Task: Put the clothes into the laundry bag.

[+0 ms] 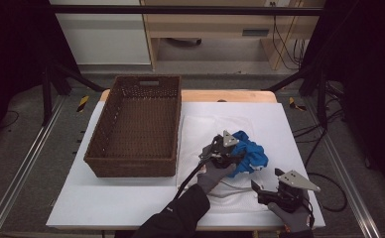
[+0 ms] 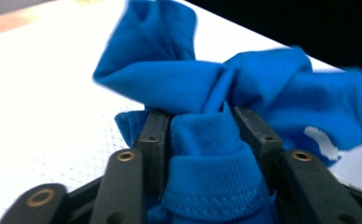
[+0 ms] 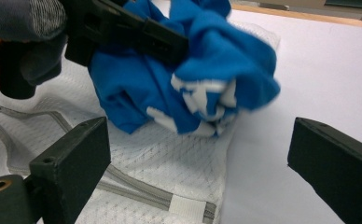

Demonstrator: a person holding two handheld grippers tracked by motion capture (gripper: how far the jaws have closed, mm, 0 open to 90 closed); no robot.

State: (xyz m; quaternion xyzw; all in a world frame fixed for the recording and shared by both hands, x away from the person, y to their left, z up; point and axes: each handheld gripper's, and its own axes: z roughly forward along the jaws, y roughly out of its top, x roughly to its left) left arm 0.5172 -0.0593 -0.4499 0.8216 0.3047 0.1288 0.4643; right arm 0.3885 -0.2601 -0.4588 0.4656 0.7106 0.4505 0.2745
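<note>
A crumpled blue garment [image 1: 252,151] with white print lies bunched on a white mesh laundry bag [image 1: 200,129] in the middle of the table. My left gripper [image 1: 235,159] reaches into it from the left, and in the left gripper view its jaws [image 2: 198,116] press on a ribbed fold of the blue garment [image 2: 179,79]. My right gripper [image 1: 257,191] rests near the table's front right edge, jaws wide apart with nothing between them. In the right gripper view, that gripper [image 3: 198,154] faces the garment [image 3: 226,60], the mesh bag [image 3: 160,163] and the left gripper [image 3: 137,32].
A brown wicker basket [image 1: 131,168] stands on the left half of the white table top [image 1: 131,198], with nothing seen inside it. The mesh bag has a grey drawstring [image 3: 123,179] along its edge. Dark frame posts and cables flank the table.
</note>
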